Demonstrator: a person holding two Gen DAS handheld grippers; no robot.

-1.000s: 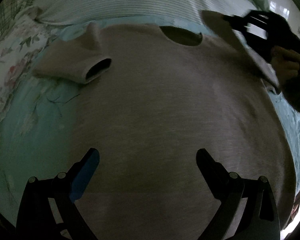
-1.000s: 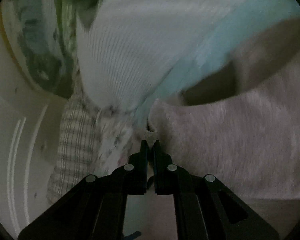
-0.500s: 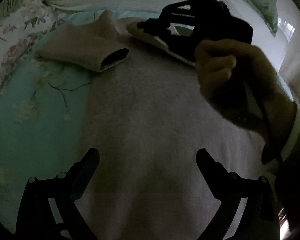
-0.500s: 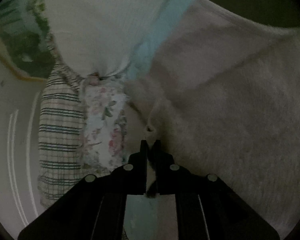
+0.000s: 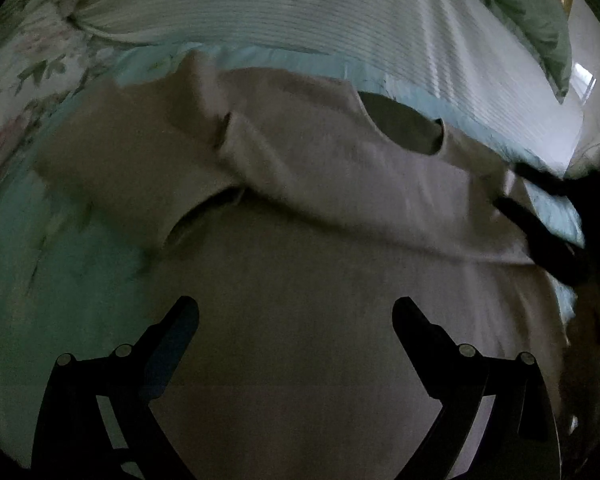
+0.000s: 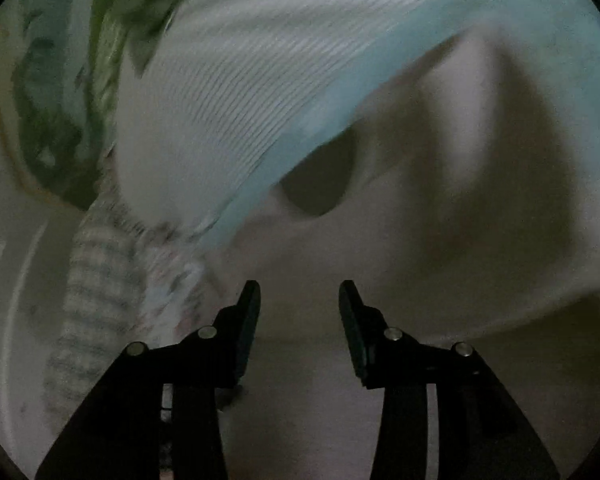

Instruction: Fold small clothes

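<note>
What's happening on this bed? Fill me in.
A person with a gripper in each hand is folding a pale pink sweater spread on a light blue floral bedsheet. One sleeve already lies folded across the chest, below the neck opening. The right gripper is opening, with nothing between its fingers, at the sweater's edge. The left gripper hovers open over the lower body of the sweater. A white ribbed blanket lies beyond the collar.

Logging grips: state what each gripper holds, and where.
Nothing is held. Left gripper hovers open over the sweater; right gripper jaws are opening, nothing between them.
</note>
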